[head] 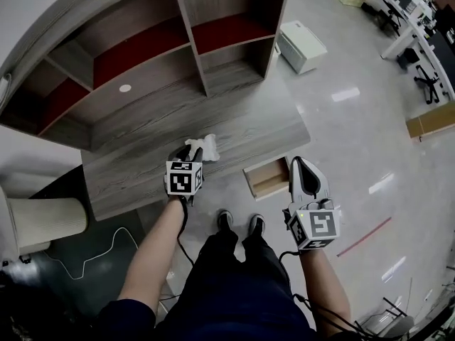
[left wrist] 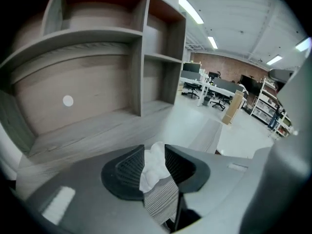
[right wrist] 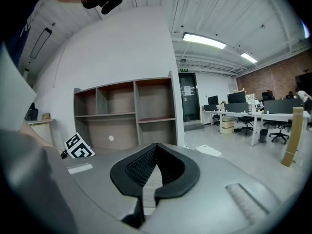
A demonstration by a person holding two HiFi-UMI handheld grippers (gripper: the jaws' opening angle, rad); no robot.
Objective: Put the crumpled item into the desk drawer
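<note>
The crumpled white item (head: pixel 204 146) (left wrist: pixel 152 168) lies on the grey wooden desk (head: pixel 135 172) near its front edge. My left gripper (head: pixel 195 152) (left wrist: pixel 155 165) points down at it, jaws open, with the item in the gap between the ribbed pads (left wrist: pixel 126 172); no squeeze on it shows. The desk drawer (head: pixel 268 179) stands pulled out under the desk's right end, showing a pale wood inside. My right gripper (head: pixel 301 168) (right wrist: pixel 155 150) hovers just right of the drawer, shut with nothing in it. The left gripper's marker cube (right wrist: pixel 79 147) shows in the right gripper view.
A hutch of open shelves (head: pixel 192 45) rises at the back of the desk. A white box (head: pixel 302 45) sits on the floor beyond the desk's right end. The person's shoes (head: pixel 226 220) stand under the front edge. A cream cylinder (head: pixel 46 222) is at the left.
</note>
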